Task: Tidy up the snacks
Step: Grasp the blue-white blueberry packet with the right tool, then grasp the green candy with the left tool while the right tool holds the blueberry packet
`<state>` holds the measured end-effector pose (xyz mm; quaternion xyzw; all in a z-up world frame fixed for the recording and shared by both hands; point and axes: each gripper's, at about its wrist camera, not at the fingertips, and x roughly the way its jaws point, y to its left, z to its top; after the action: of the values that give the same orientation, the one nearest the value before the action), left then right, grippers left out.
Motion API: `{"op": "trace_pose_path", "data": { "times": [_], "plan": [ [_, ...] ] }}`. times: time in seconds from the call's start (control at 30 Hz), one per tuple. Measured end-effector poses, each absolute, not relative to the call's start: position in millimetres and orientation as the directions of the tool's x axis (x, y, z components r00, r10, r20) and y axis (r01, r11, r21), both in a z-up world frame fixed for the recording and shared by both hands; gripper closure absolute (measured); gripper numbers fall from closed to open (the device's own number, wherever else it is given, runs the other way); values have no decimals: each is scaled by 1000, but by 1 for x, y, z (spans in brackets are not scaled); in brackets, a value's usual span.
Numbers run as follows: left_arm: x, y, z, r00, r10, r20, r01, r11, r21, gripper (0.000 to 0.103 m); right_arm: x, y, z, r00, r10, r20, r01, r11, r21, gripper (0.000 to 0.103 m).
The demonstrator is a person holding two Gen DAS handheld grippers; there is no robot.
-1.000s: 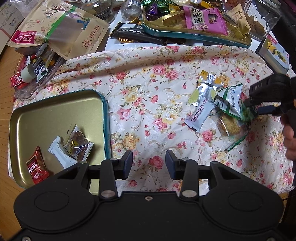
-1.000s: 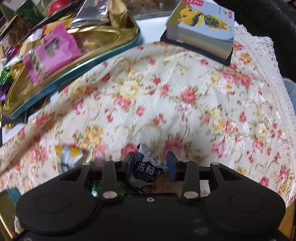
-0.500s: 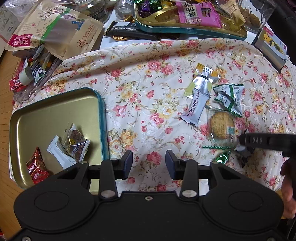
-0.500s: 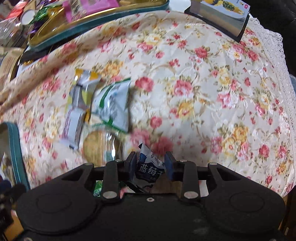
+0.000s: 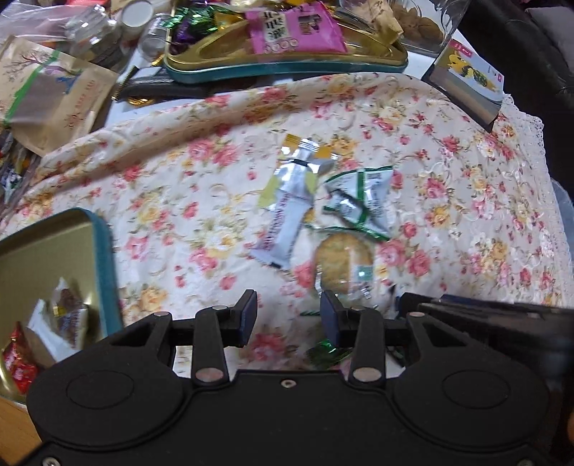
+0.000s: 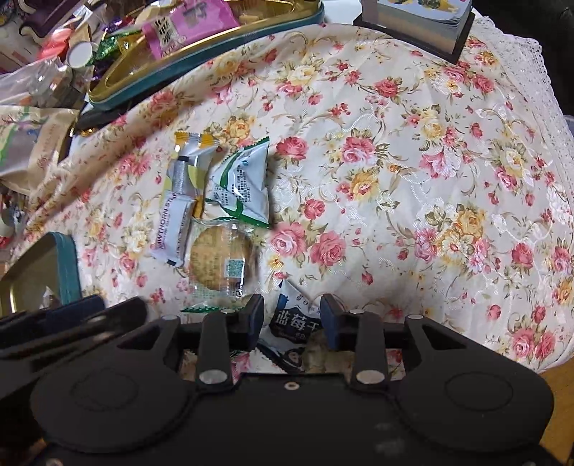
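Observation:
My right gripper (image 6: pixel 292 313) is shut on a blue-and-white blueberry snack packet (image 6: pixel 296 319), held low over the floral cloth near its front edge. My left gripper (image 5: pixel 288 315) is open and empty beside it. On the cloth lie a silver hawthorn strip packet (image 5: pixel 287 211) (image 6: pixel 179 204), a green-and-white packet (image 5: pixel 362 200) (image 6: pixel 244 186) and a wrapped round cracker (image 5: pixel 342 265) (image 6: pixel 220 258). A green candy wrapper (image 5: pixel 326 353) lies under the left fingers. The gold tray (image 5: pixel 36 251) at left holds three small snacks (image 5: pixel 68 315).
A second gold tray (image 5: pixel 287 61) full of sweets stands at the back, with a pink packet (image 5: pixel 294 30) in it. A card box (image 5: pixel 466 82) sits back right. Pouches and jars (image 5: pixel 46 96) crowd the back left. The table's wooden edge (image 6: pixel 559 372) is near front right.
The right gripper has drawn back toward the front edge with the blueberry packet and now sits beside the left gripper. The left gripper has shifted right, toward the loose packets.

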<state>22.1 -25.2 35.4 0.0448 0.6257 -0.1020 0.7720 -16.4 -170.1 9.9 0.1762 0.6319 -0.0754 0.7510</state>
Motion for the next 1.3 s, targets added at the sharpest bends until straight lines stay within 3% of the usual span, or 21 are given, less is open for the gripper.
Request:
{"op": "trace_pose_path", "data": {
  "times": [0.13, 0.23, 0.37, 0.53, 0.73, 0.87, 1.3],
  "plan": [
    [28, -41, 26, 189, -121, -975, 191, 978, -84, 54, -22, -190, 23, 206, 69, -976, 400, 904, 148, 66],
    [28, -55, 18, 220, -78, -972, 212, 977, -31, 54, -26, -209, 27, 217, 77, -973, 460, 871, 171, 66],
    [26, -62, 11, 241, -27, -970, 221, 975, 28, 54, -32, -228, 29, 225, 122, -967, 506, 833, 223, 65],
    [24, -50, 12, 182, -81, -980, 213, 976, -41, 54, -37, -224, 28, 219, 188, -957, 496, 823, 275, 64],
    [23, -20, 23, 216, -44, -975, 165, 986, -8, 54, -37, -196, 4, 163, 298, -941, 493, 801, 339, 64],
    [26, -3, 27, 206, -64, -976, 126, 991, -38, 54, -34, -180, -2, 171, 225, -959, 483, 829, 280, 64],
    [13, 10, 40, 235, -100, -967, 228, 973, -46, 54, -18, -152, -24, 136, 116, -984, 418, 894, 163, 64]
  ]
}}
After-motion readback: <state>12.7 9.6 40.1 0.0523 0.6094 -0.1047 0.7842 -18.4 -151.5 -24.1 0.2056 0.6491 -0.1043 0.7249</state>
